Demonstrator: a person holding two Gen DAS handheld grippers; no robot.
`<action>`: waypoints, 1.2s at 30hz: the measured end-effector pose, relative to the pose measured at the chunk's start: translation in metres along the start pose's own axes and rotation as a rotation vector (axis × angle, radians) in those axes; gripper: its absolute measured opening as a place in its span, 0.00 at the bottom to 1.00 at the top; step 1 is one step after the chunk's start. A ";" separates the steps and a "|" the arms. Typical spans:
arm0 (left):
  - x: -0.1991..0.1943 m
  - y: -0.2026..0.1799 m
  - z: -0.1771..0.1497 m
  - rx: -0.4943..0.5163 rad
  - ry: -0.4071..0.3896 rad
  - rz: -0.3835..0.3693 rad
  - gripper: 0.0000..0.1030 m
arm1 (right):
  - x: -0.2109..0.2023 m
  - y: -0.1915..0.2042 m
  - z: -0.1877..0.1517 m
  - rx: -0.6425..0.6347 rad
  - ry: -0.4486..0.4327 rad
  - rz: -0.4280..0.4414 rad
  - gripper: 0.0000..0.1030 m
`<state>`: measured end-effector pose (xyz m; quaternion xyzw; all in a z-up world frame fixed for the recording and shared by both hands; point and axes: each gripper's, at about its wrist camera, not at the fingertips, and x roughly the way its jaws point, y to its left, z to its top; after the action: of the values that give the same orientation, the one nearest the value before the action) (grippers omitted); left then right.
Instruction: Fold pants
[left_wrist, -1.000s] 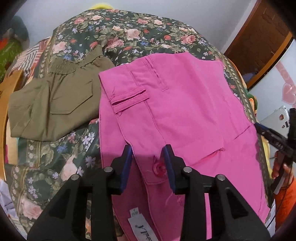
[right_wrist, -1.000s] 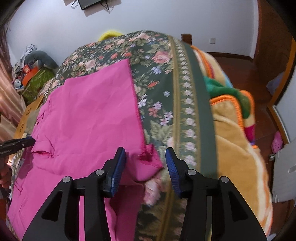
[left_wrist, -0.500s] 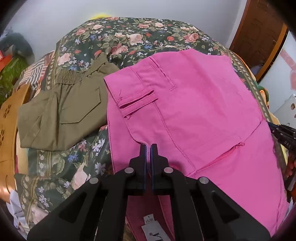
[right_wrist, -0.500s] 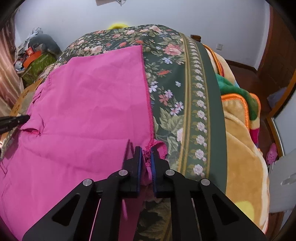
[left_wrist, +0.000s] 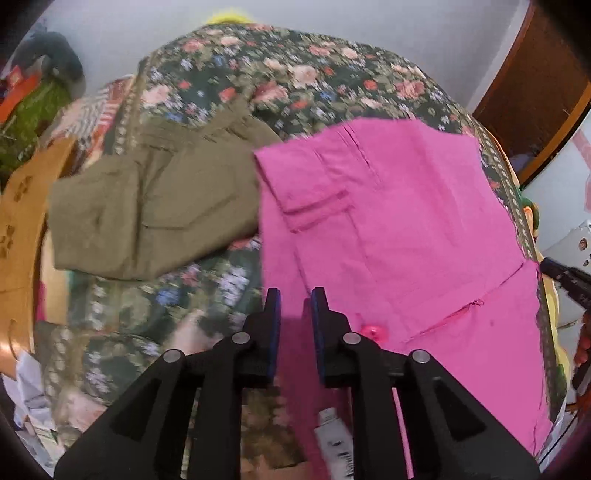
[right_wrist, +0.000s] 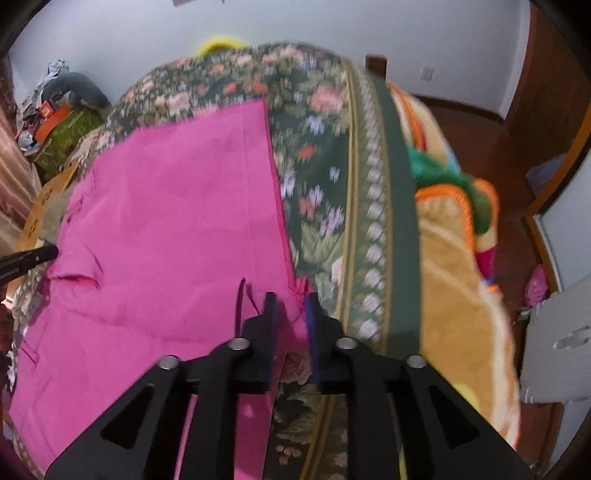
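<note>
Pink pants (left_wrist: 399, 236) lie spread on a floral bedspread (left_wrist: 295, 77); they also show in the right wrist view (right_wrist: 177, 229). My left gripper (left_wrist: 294, 306) is over the near left edge of the pants by the waistband, its jaws a small gap apart, with pink cloth between them. A pink button (left_wrist: 373, 330) and a white label (left_wrist: 334, 439) lie close by. My right gripper (right_wrist: 290, 308) sits at the pants' near right corner, jaws slightly apart, pink hem between them. Both views are blurred.
Folded olive pants (left_wrist: 155, 206) lie left of the pink ones. An orange and green blanket (right_wrist: 454, 229) hangs off the bed's right side. A wooden board (left_wrist: 18, 229) stands at the left. The other gripper's tip (left_wrist: 565, 277) shows at the right edge.
Both grippers closed on the pants half a second ago and have since parted slightly. Both views shifted; the pants look pulled a little and the frames are now blurred.
</note>
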<state>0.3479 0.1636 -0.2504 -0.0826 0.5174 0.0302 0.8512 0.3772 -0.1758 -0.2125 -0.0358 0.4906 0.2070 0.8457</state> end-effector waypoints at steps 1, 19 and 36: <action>-0.005 0.004 0.004 0.000 -0.015 0.003 0.18 | -0.006 0.001 0.004 -0.004 -0.015 -0.001 0.35; 0.035 0.032 0.076 0.004 -0.054 -0.072 0.37 | 0.049 0.016 0.097 -0.028 -0.124 0.034 0.49; 0.083 0.022 0.085 0.023 0.003 -0.144 0.24 | 0.106 0.011 0.133 0.034 -0.108 0.125 0.15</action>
<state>0.4576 0.1973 -0.2876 -0.1100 0.5118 -0.0370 0.8512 0.5272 -0.0974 -0.2320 0.0207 0.4488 0.2528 0.8569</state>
